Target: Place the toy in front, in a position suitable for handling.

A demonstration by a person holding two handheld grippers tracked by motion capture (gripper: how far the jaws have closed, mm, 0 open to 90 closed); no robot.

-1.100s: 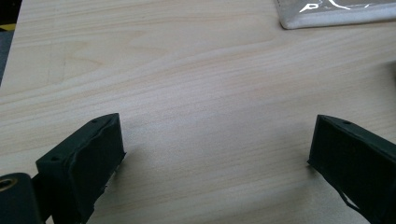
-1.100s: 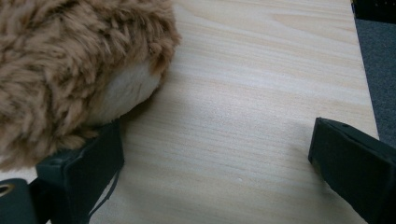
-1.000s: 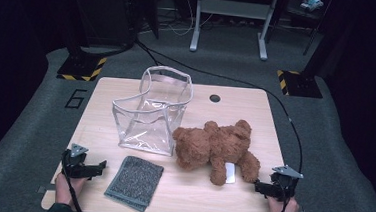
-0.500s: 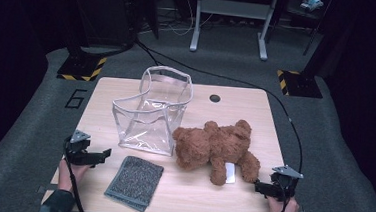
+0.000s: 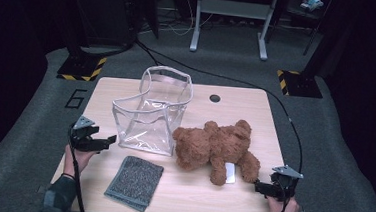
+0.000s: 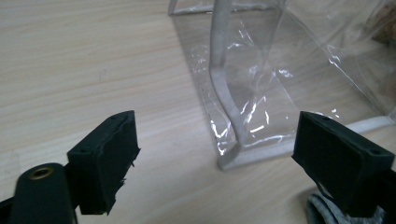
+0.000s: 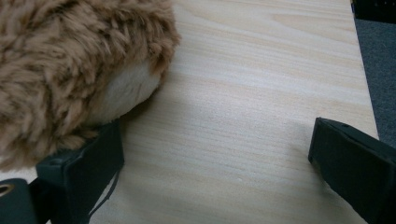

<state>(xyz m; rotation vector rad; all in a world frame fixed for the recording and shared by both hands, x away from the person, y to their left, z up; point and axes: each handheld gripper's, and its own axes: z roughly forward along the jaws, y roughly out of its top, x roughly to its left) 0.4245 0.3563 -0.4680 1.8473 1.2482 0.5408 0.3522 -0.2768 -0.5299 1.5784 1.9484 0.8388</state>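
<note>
Pale wood grain runs across the table (image 5: 127, 89), the biggest thing before me. On its far left part stands the clear plastic bag (image 5: 150, 111), upright, its mouth open upward and edged in white trim, with see-through walls that crease and catch glints. It is what my left gripper (image 5: 107, 141) points at from the table's left edge: in the left gripper view its bottom corner and a white seam rise between my two black pads (image 6: 105, 161), which stand wide apart and touch nothing. They have just been closing a little, with only air between them; the bag's corner lies further off.

Just to the right of the bag lies the brown teddy bear (image 5: 215, 148), shaggy, sprawled on the tabletop with a white tag (image 5: 230, 172) by its leg; its head comes close against the bag's right wall. In front of the bag, near my left hand, lies a grey knitted cloth (image 5: 134, 182), flat, close to the table's near edge; its corner peeks in under my left gripper's right pad.

My right gripper (image 5: 259, 187) rests at the near right corner, fingers spread wide and empty, the left pad just beside the bear's pale-soled foot (image 7: 123, 91). A small dark round cap (image 5: 214, 98) sits in the tabletop far behind the bear.
</note>
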